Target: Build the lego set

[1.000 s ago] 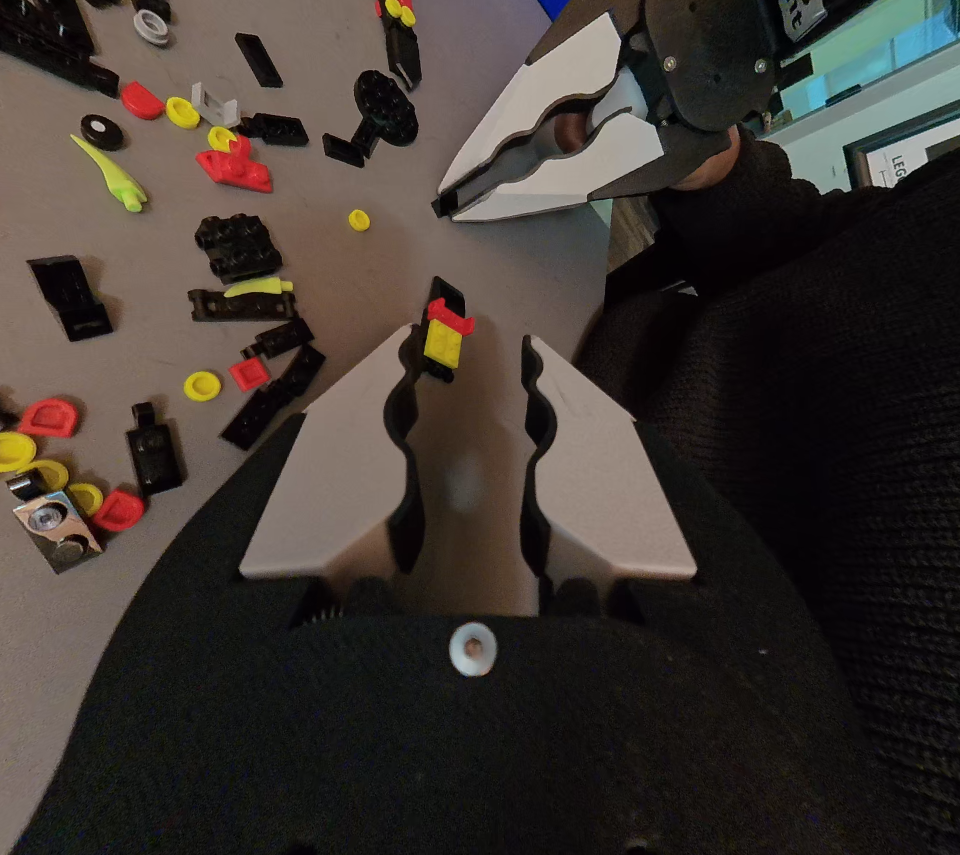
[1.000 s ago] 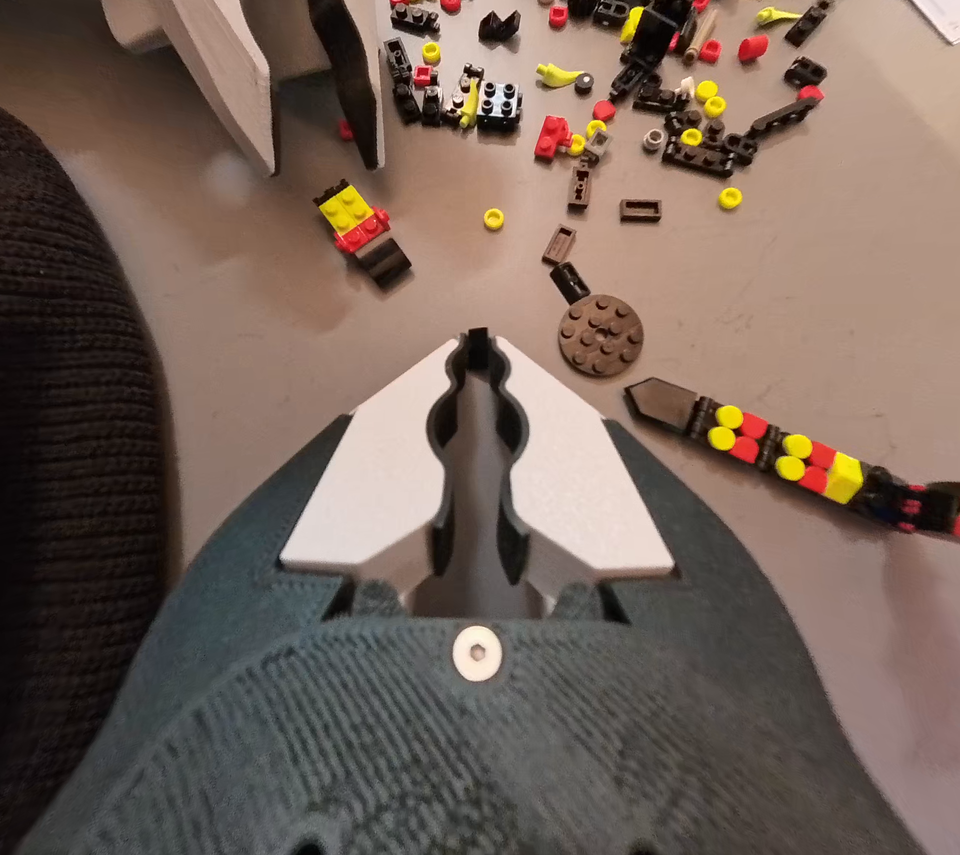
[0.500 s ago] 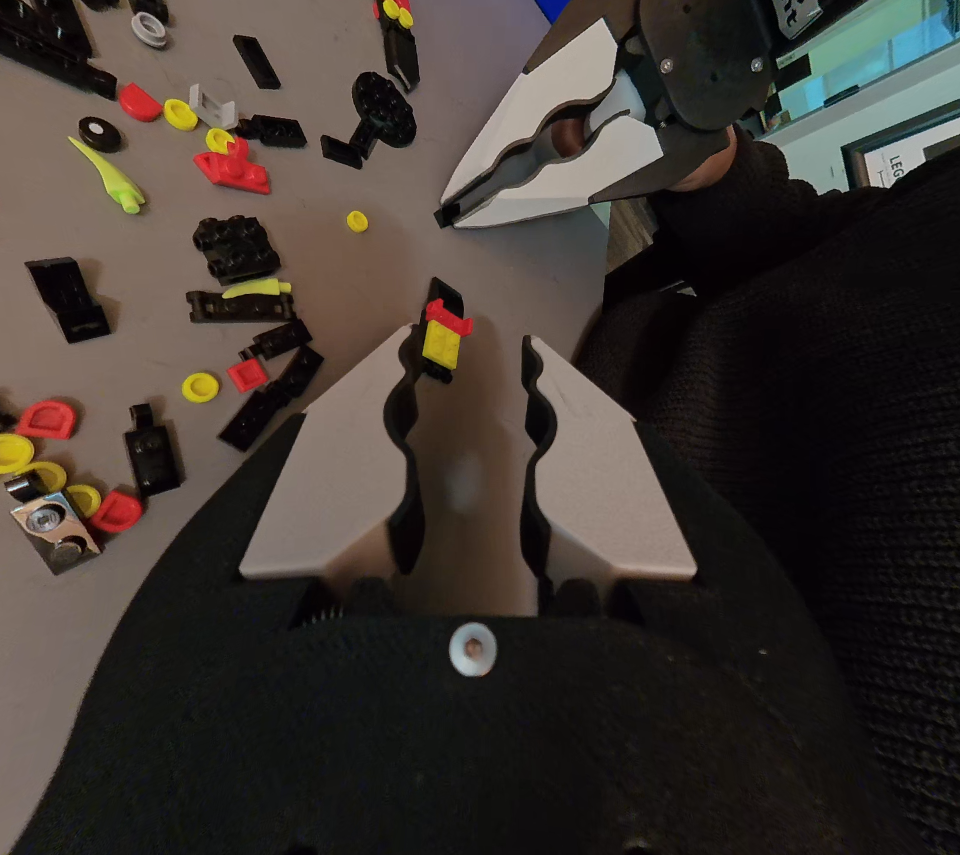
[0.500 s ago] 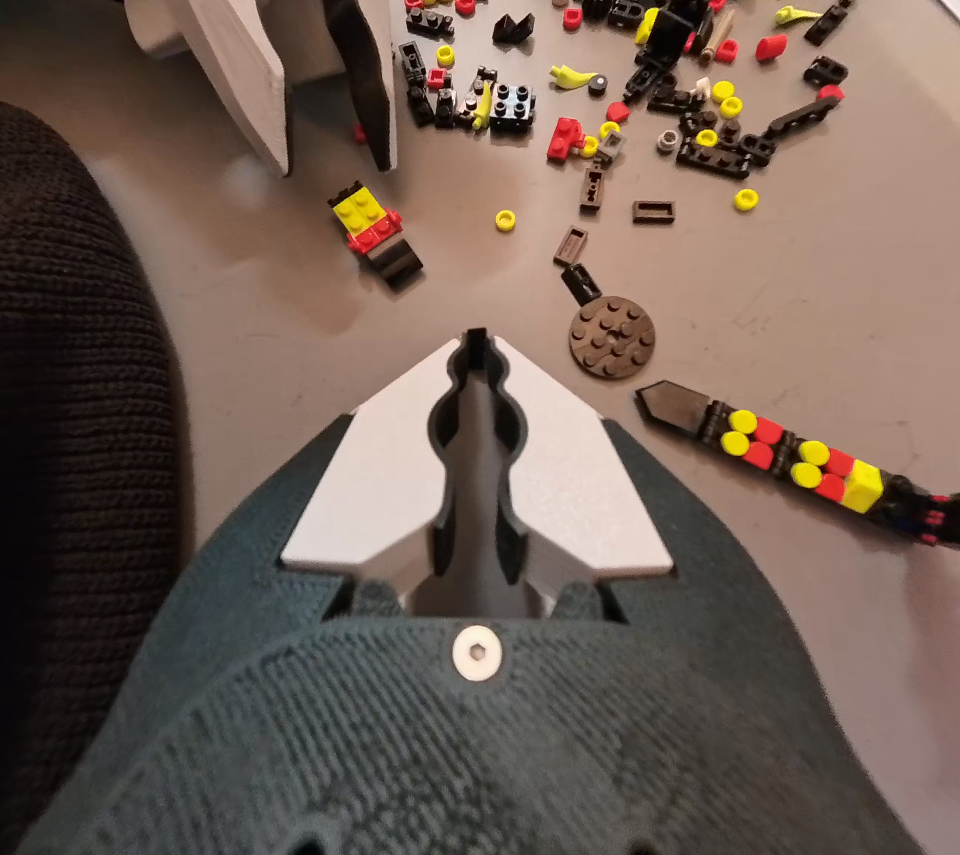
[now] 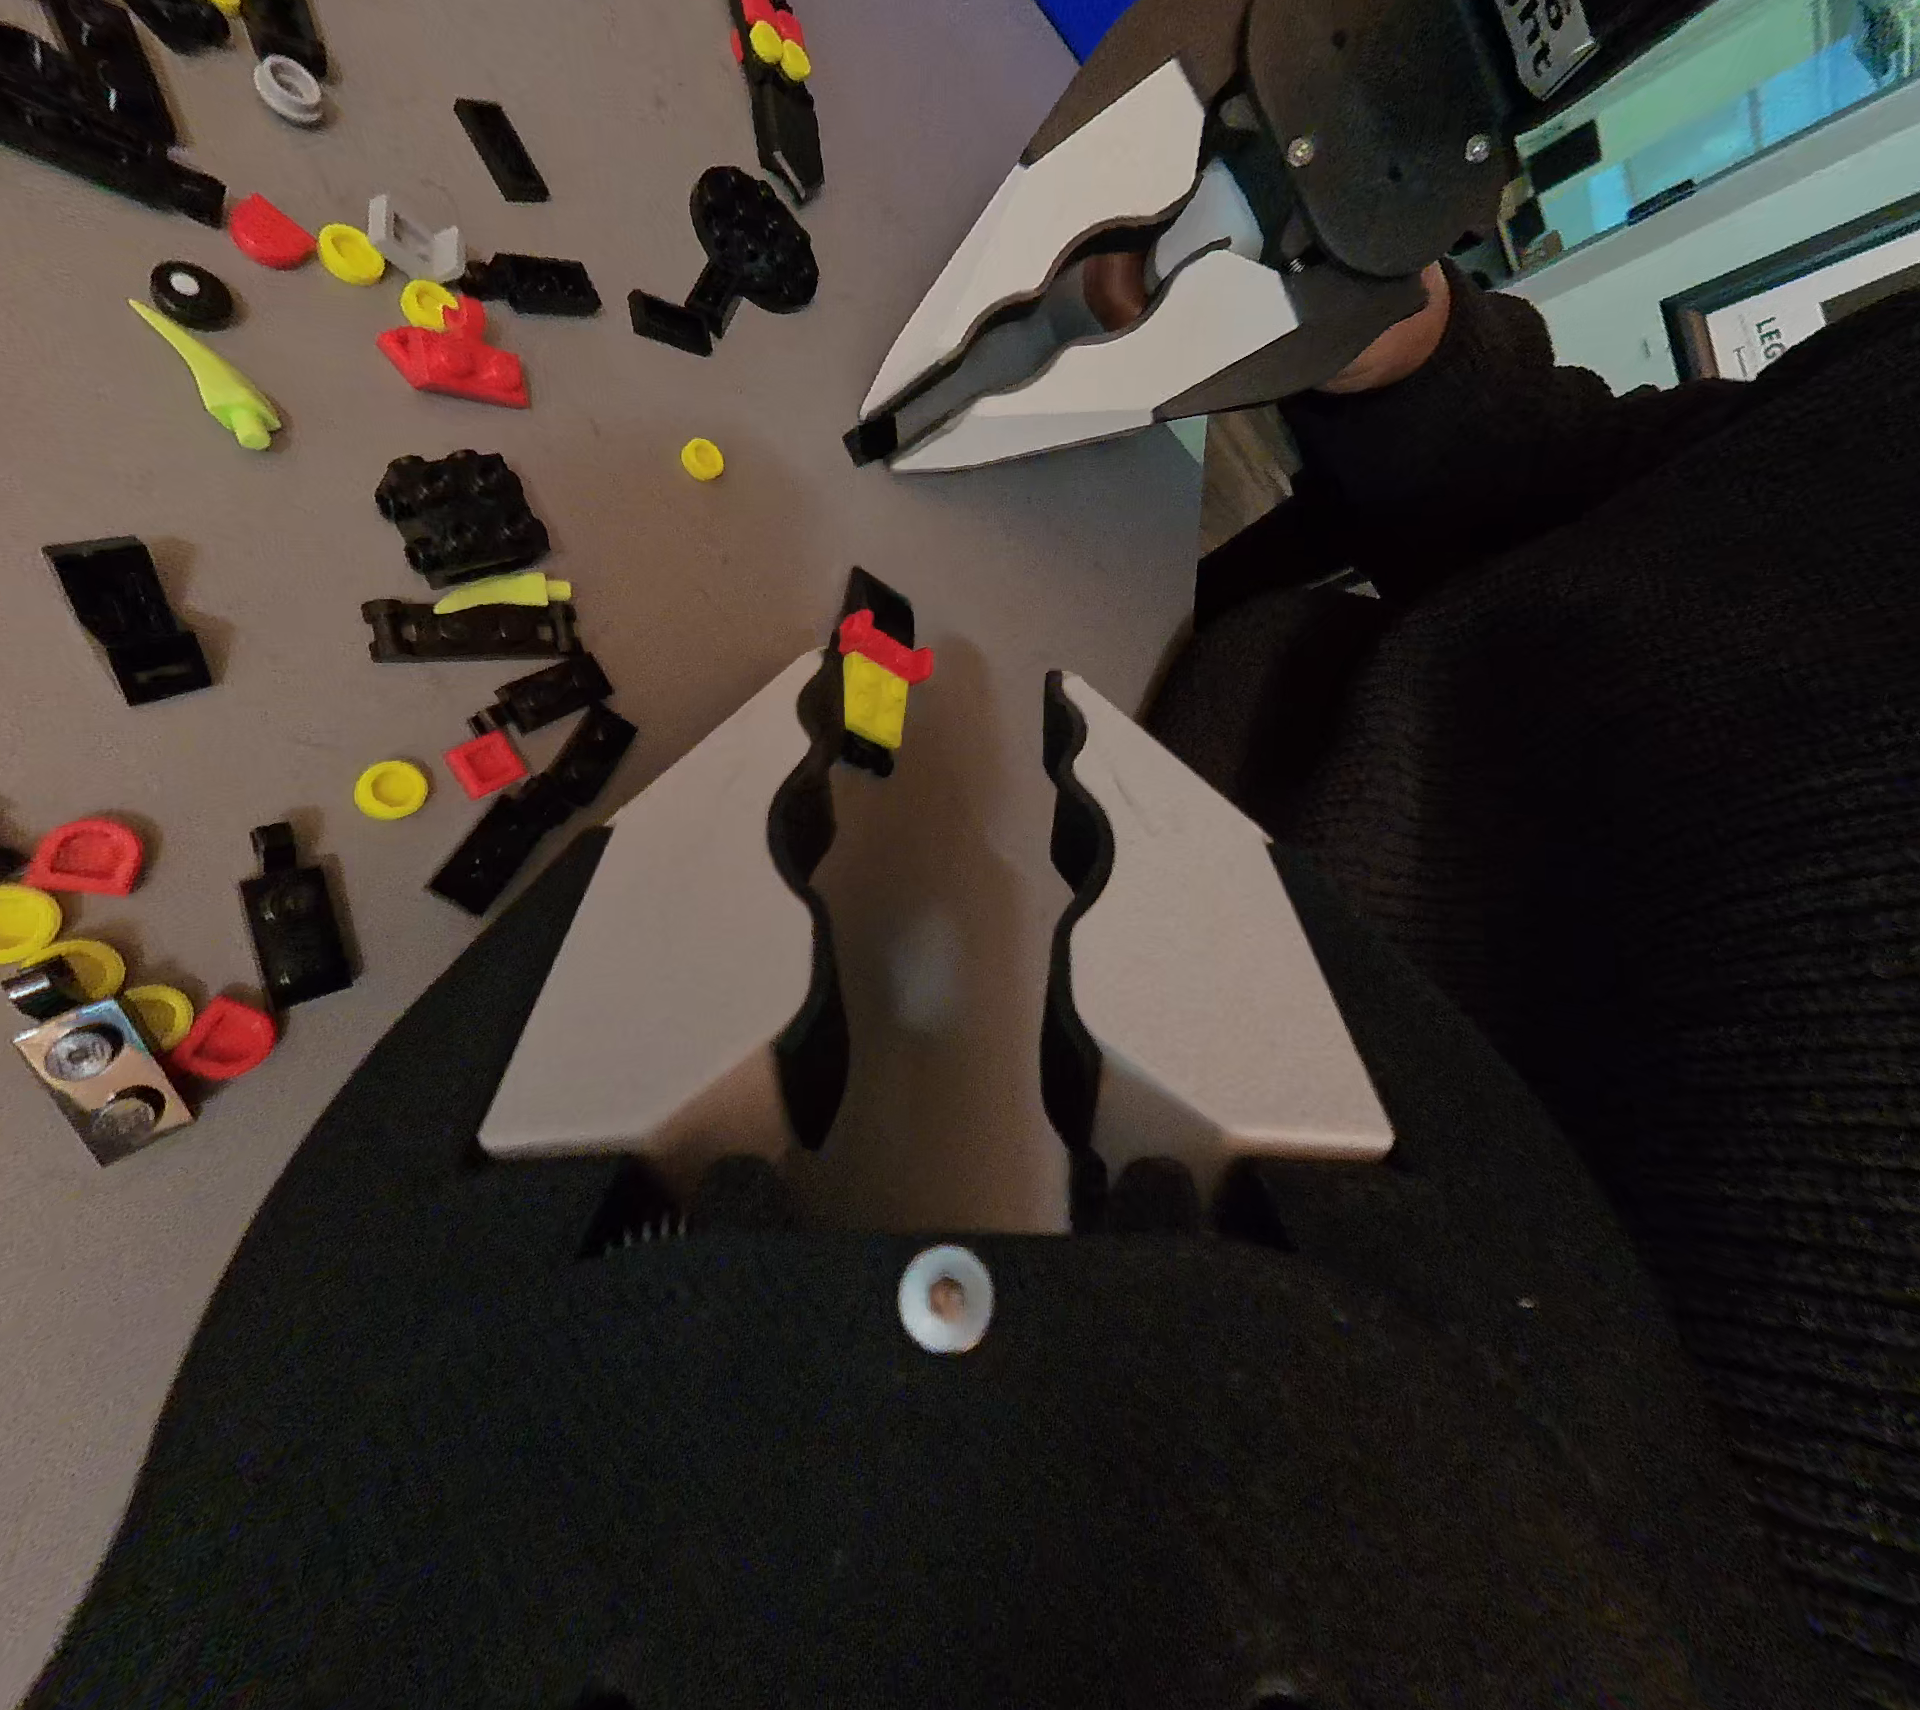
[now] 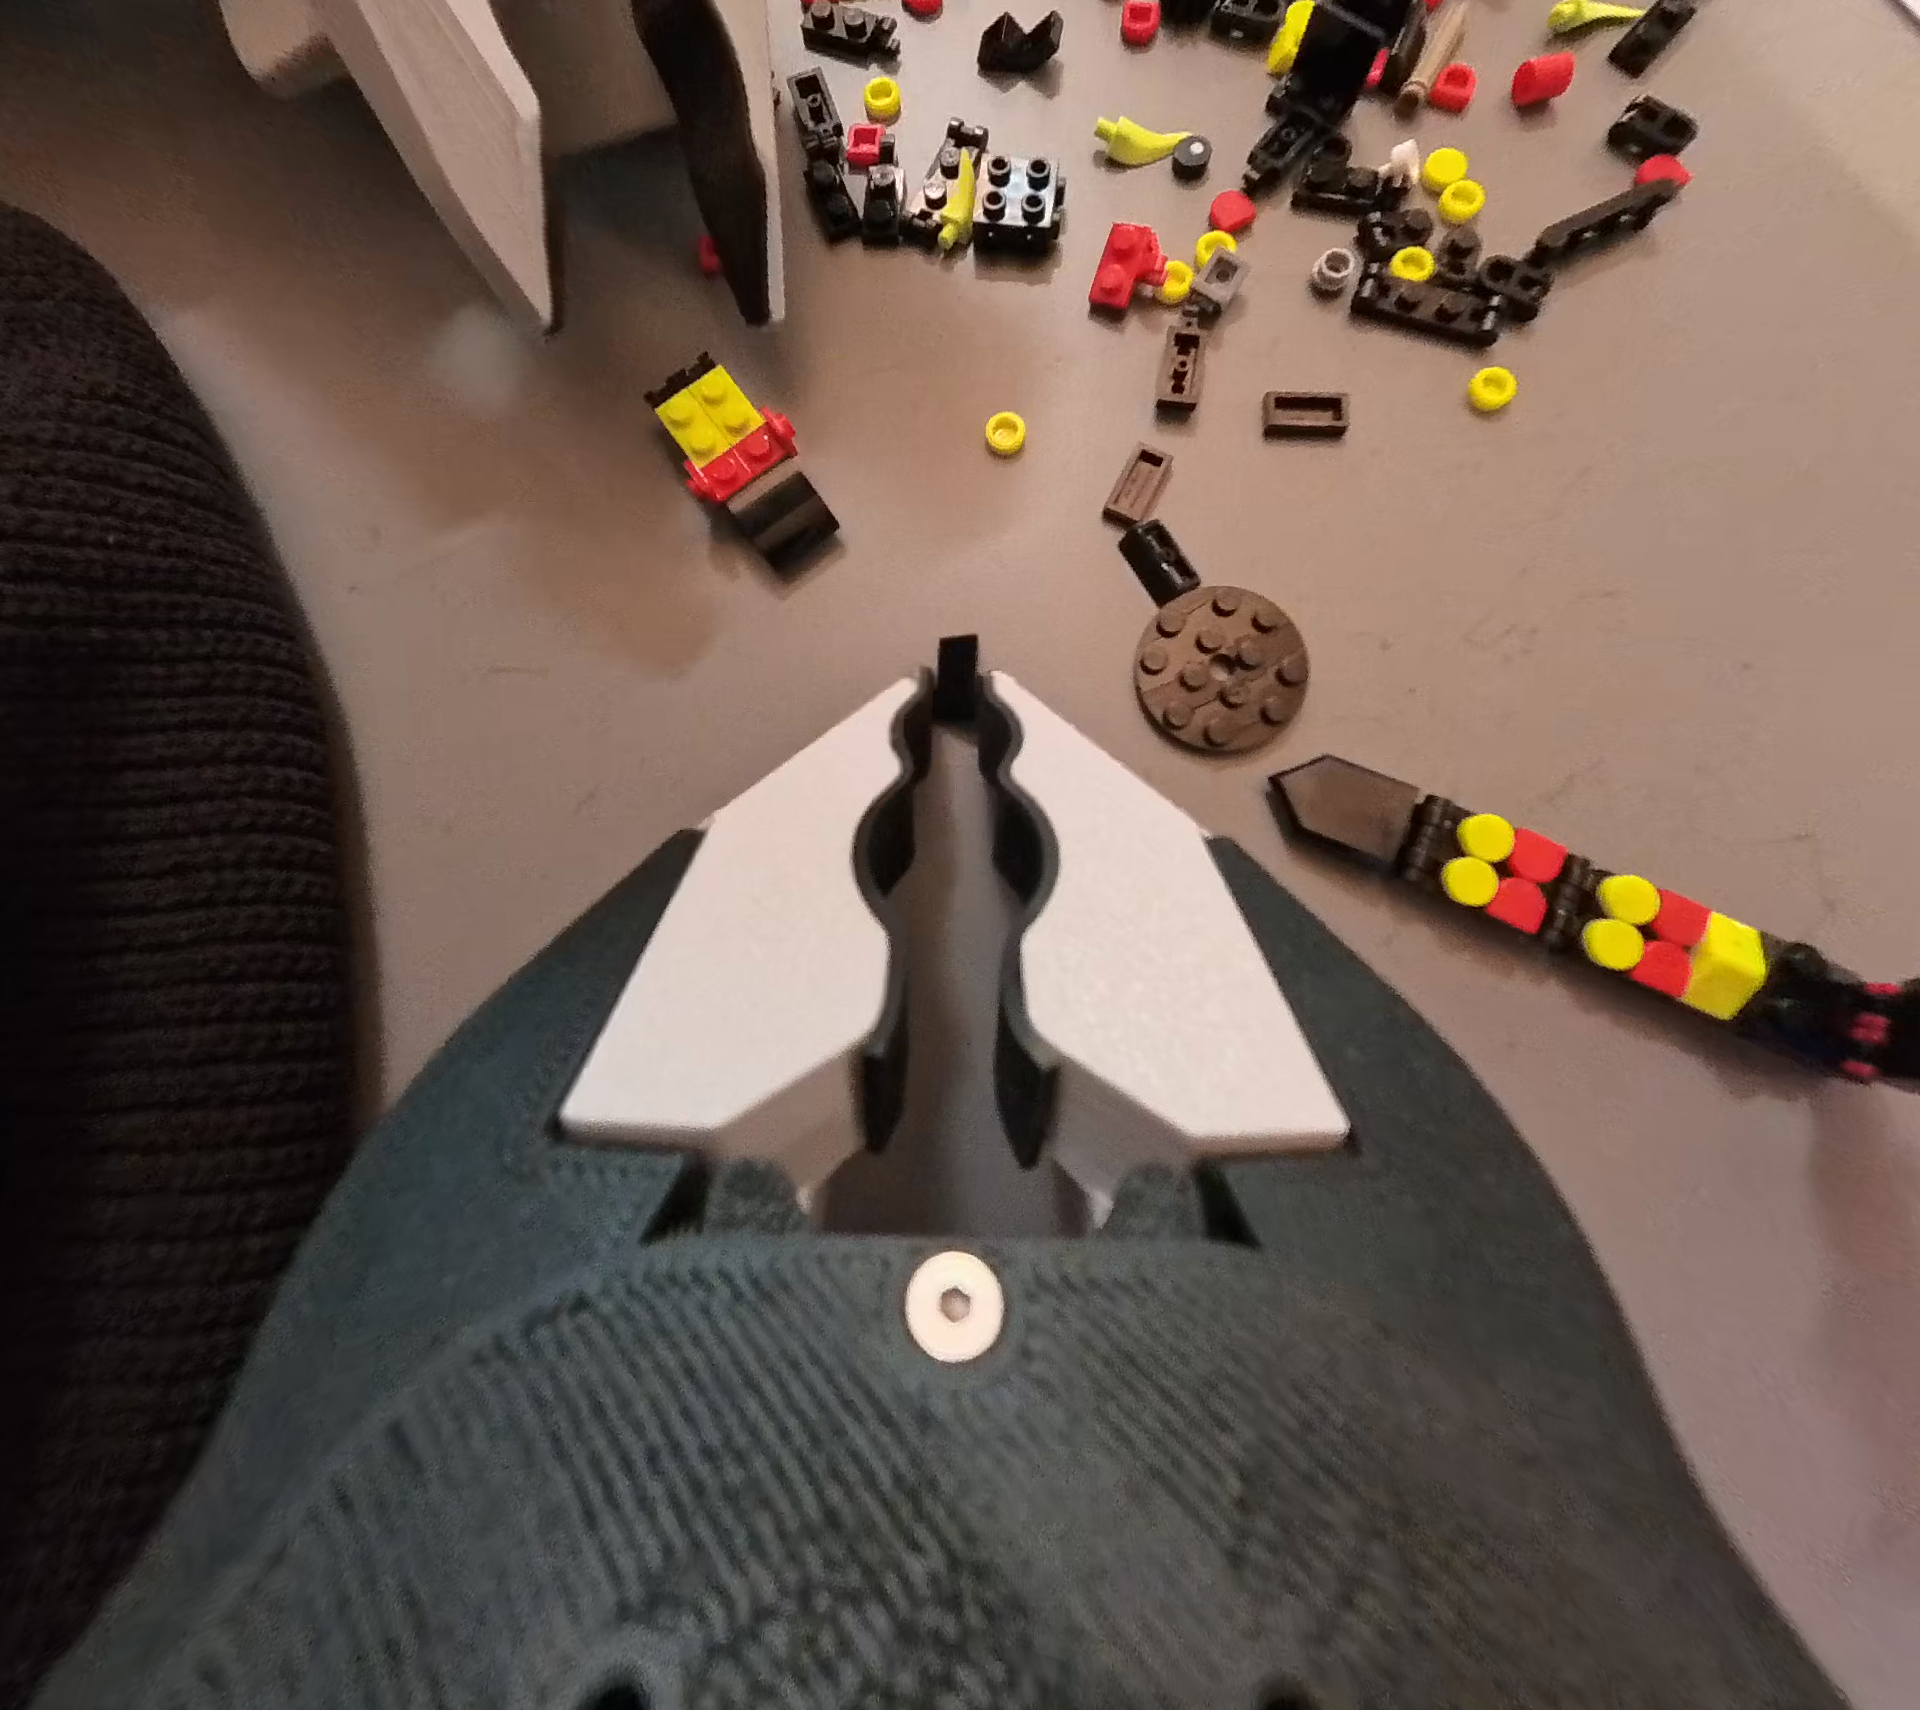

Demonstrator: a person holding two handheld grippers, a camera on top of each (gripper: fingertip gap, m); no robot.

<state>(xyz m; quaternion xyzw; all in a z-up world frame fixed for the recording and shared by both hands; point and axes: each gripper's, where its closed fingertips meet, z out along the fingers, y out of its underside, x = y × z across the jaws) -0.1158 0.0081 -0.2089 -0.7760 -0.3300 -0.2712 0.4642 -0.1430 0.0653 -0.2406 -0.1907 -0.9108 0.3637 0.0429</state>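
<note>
Risk: right tool (image 6: 956, 673), closed on a small black piece (image 6: 956, 668), may drop it; left tool (image 5: 935, 684) gapes empty over the yellow-red sub-assembly (image 5: 876, 692).

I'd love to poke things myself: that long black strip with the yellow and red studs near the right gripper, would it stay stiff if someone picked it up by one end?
Probably not fully. The long studded strip looks built from several short sections with dark joints between, so it may sag or bend there. It lies flat on the table, so it likely slides rather than rolls. Being small plastic, it is probably light.
</note>
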